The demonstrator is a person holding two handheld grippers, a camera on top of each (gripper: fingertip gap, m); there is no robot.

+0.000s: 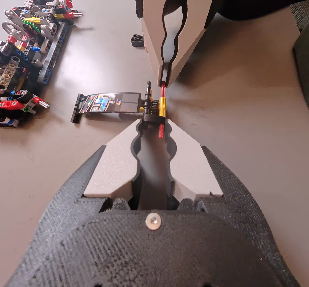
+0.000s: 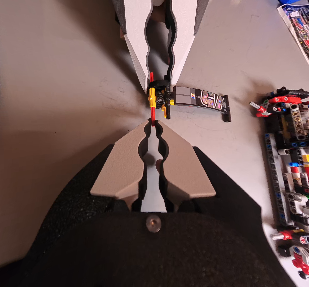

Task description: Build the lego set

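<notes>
The step in hand looks like seating the red axle (image 1: 162,112) through the small sub-assembly (image 1: 150,107) — yellow connector (image 1: 162,106), black gear (image 1: 154,106) and decorated black panel (image 1: 108,102) — lying mid-table (image 1: 234,128). The left gripper (image 1: 153,122) is clenched on the sub-assembly's black end piece; the right gripper (image 2: 152,123) pinches the axle's tip. Next, a straight push along the axle's line while the left braces — any tilt would probably bind it. The main chassis (image 1: 33,45) waits near the table's edge.

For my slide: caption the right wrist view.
Right gripper pinches the red axle of a small winged assembly that the left gripper holds.
</notes>
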